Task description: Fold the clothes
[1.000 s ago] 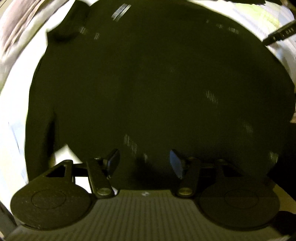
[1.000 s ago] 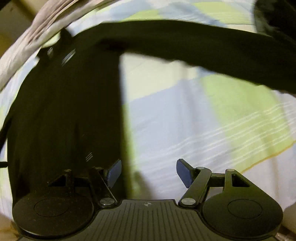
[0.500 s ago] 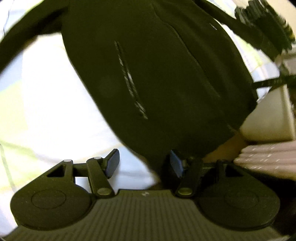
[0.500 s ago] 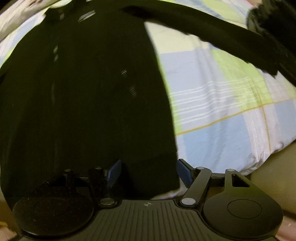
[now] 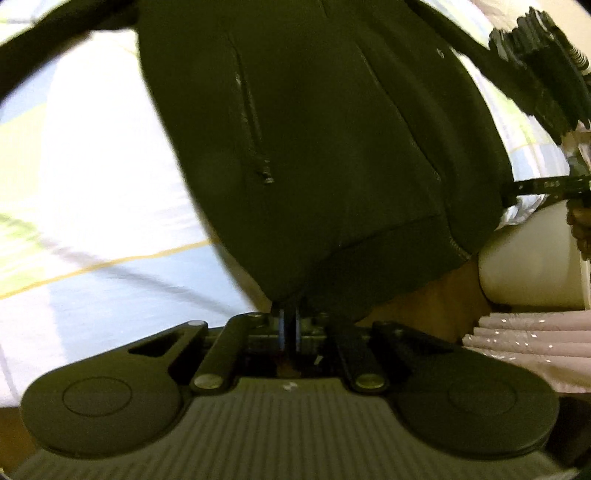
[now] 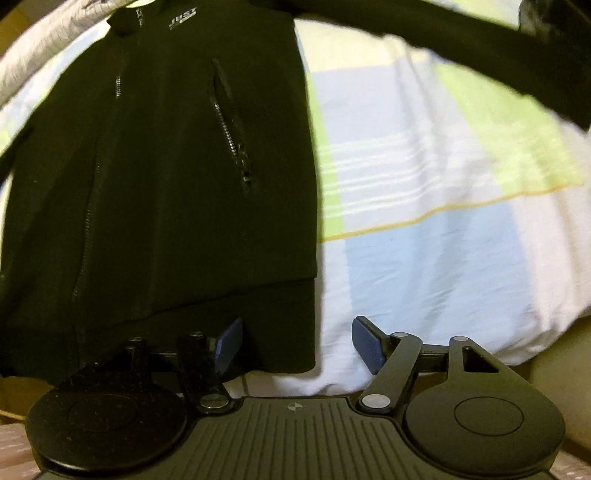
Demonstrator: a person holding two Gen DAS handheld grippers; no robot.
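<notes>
The left gripper [image 5: 289,328] has snapped together since half a second ago, when its jaws stood well apart over the hem; now the blue pads are pressed flat with the bottom corner of the black jacket [image 5: 314,140] pinched between them. The right gripper [image 6: 295,345] is spread wide, much as it was before, and holds nothing: the jacket's other bottom corner lies between its jaws, close to the left pad and not touched by the right one. In its view the jacket has slid leftward since a moment ago, baring more of the bedsheet [image 6: 443,229].

The jacket lies front up on the checked bedsheet, spread flat, its hem at the near edge of the bed.

Only the right wrist view shows the collar, the white lettering [image 6: 181,23] on the chest, the centre zip and one sleeve [image 6: 480,48] stretched out across the sheet. Only the left wrist view shows the right gripper from outside, at the far right edge, along with a pale pleated cloth [image 5: 528,343] below the bed's edge and a pocket zip [image 5: 255,129].
</notes>
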